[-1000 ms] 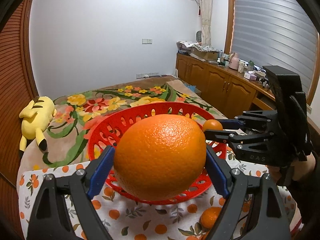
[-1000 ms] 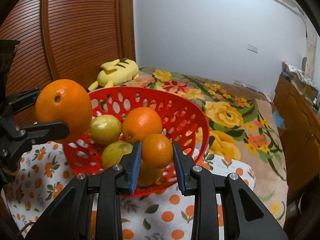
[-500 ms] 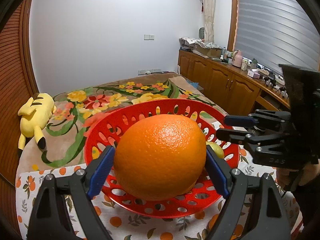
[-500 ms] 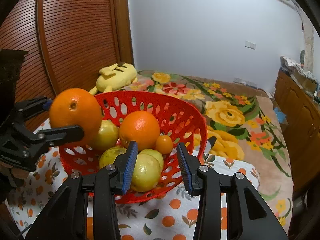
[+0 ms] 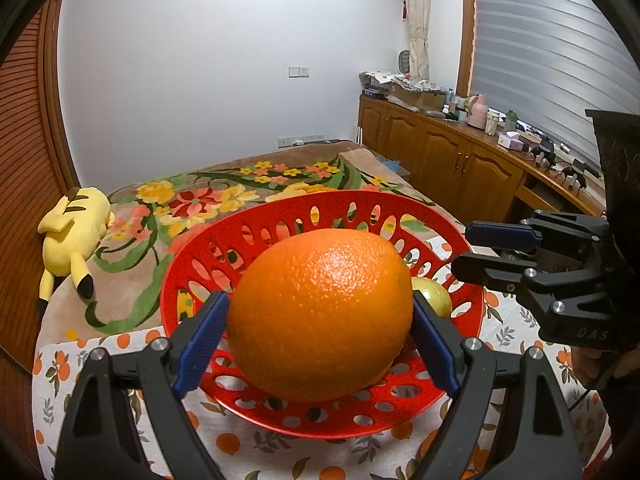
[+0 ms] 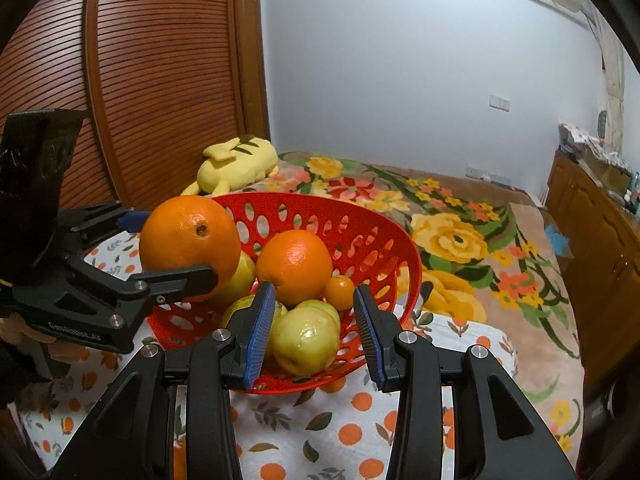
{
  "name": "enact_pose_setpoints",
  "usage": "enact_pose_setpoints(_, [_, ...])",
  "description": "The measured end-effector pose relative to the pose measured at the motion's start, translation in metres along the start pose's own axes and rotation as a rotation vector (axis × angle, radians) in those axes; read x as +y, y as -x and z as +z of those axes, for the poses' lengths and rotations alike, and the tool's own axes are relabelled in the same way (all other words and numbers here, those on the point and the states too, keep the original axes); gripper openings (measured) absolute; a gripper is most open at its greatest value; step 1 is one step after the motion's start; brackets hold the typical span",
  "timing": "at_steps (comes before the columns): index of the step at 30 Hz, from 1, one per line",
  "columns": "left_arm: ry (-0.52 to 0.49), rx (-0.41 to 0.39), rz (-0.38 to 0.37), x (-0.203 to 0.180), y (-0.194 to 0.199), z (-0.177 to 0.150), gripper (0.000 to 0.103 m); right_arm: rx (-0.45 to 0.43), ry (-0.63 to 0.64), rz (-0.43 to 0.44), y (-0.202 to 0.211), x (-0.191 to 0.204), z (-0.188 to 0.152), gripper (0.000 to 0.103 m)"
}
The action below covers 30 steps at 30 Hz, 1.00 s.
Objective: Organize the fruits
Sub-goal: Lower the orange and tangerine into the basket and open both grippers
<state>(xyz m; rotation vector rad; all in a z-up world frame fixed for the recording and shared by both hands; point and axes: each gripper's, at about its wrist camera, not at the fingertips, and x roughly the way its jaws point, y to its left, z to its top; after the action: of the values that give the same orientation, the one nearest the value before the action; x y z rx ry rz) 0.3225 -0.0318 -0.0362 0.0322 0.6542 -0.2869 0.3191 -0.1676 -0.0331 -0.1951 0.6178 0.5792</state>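
Left wrist view: the left gripper [image 5: 320, 316] clamps a large orange [image 5: 320, 314] with a pebbled, glossy rind between its 2 ribbed blue pads [image 5: 202, 338], holding it over the near rim of the red basket [image 5: 280, 220], a round plastic bowl pierced with oval slots. The orange hides most of the basket's inside; only a pale yellow-green fruit [image 5: 434, 296] peeps out at its right. At the right edge the right gripper [image 5: 466, 250] reaches in over the basket's rim.

In the right wrist view the right gripper's jaws have just been opening and now stand apart, gripping nothing; behind the gap, in the basket, lie a smooth yellow-green fruit [image 6: 306, 340], a medium orange [image 6: 294, 268] and a small tangerine [image 6: 340, 292]. The basket stands on a white cloth printed with oranges and leaves [image 6: 320, 432]. Beyond lie a flowered blanket [image 6: 460, 220], a yellow plush toy [image 6: 240, 162] and a slatted wooden door [image 6: 168, 80].
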Motion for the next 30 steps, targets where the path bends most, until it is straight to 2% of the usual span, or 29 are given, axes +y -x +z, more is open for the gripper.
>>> enact_pose_setpoints(7, [-0.013,0.038,-0.04,-0.009,-0.006,-0.005,0.088,-0.001,-0.001,-0.002,0.001,0.0,0.0,0.041])
enact_pose_setpoints(10, [-0.044,0.038,-0.008,-0.018,-0.006,-0.007,0.088,-0.003,-0.003,-0.004,0.006,-0.002,-0.001,0.041])
enact_pose_setpoints(20, [-0.045,0.053,0.001,-0.022,-0.009,-0.005,0.088,-0.009,-0.013,-0.015,0.017,-0.005,-0.006,0.042])
enact_pose_setpoints(26, [-0.04,0.105,-0.042,-0.026,-0.018,-0.007,0.088,-0.012,-0.013,-0.015,0.022,-0.003,-0.008,0.042])
enact_pose_setpoints(30, [-0.011,0.066,-0.067,-0.029,-0.009,-0.002,0.088,-0.015,-0.016,-0.016,0.024,-0.003,-0.009,0.042])
